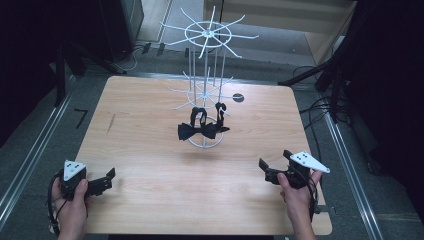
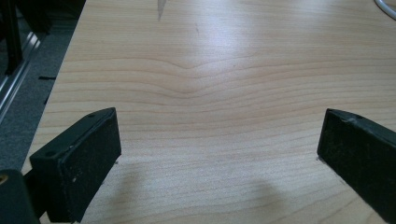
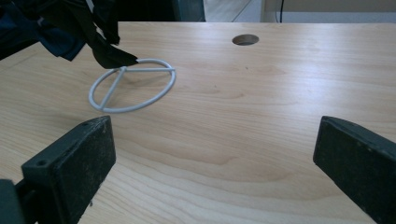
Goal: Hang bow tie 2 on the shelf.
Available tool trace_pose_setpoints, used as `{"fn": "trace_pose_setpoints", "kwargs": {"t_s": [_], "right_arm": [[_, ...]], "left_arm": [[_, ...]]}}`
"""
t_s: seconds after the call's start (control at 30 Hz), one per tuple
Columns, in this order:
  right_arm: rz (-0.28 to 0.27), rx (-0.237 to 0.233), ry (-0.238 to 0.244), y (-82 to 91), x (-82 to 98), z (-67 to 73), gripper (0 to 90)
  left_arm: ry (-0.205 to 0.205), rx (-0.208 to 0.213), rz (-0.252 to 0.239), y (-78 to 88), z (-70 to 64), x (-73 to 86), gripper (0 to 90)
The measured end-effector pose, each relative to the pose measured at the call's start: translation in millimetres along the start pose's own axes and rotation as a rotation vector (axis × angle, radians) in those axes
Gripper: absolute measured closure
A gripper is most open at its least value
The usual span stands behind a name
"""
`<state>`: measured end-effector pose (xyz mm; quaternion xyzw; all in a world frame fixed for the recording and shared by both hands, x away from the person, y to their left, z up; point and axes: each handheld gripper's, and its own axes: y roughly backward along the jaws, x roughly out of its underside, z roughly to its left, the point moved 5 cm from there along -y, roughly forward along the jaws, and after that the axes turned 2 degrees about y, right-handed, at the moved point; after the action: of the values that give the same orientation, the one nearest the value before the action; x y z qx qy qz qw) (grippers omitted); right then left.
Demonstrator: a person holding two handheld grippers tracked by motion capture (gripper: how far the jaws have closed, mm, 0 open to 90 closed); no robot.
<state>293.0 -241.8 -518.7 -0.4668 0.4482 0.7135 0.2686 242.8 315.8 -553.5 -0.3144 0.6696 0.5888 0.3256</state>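
A white wire display stand (image 1: 206, 75) rises from the middle of the wooden table (image 1: 150, 160), with spoked arms at two levels and a ring base (image 3: 133, 85). A black bow tie (image 1: 200, 130) hangs low on it, just above the base, and dark fabric (image 3: 65, 28) shows at the top left of the right gripper view. My left gripper (image 1: 107, 180) rests near the front left corner, held open over bare wood (image 2: 210, 116). My right gripper (image 1: 267, 167) is at the front right, open and pointing toward the stand, with nothing between its jaws.
A round cable hole (image 1: 238, 97) sits in the tabletop behind the stand and shows far off as the cable hole (image 3: 245, 39). Metal rails (image 1: 30, 155) run along the floor on both sides. Dark equipment and cables (image 1: 320, 105) stand at the far right.
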Motion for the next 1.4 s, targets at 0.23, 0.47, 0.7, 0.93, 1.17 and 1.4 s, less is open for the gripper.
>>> {"fn": "trace_pose_setpoints", "kwargs": {"t_s": [0.23,0.47,0.7,0.93,1.17,1.4], "right_arm": [[0.013,0.015,-0.025,10.6,11.1,-14.5,0.0],[0.018,0.043,-0.03,21.4,20.9,-28.4,0.0],[0.031,0.073,-0.059,31.2,35.9,-48.8,0.0],[0.063,0.102,-0.069,42.5,49.5,-62.1,0.0],[0.076,0.121,-0.082,55.0,59.6,-73.1,0.0],[0.077,0.128,-0.101,67.1,68.4,-83.4,0.0]], "left_arm": [[0.001,0.003,-0.001,0.4,0.2,0.0,0.0],[0.001,0.001,-0.002,0.3,0.2,0.0,0.0],[0.002,0.002,-0.002,0.4,0.2,0.0,0.0],[0.002,0.004,-0.004,0.5,0.2,0.0,0.0],[0.001,0.002,-0.003,0.4,0.2,0.0,0.0],[0.008,-0.003,-0.009,1.2,1.1,-0.2,0.0]]}}
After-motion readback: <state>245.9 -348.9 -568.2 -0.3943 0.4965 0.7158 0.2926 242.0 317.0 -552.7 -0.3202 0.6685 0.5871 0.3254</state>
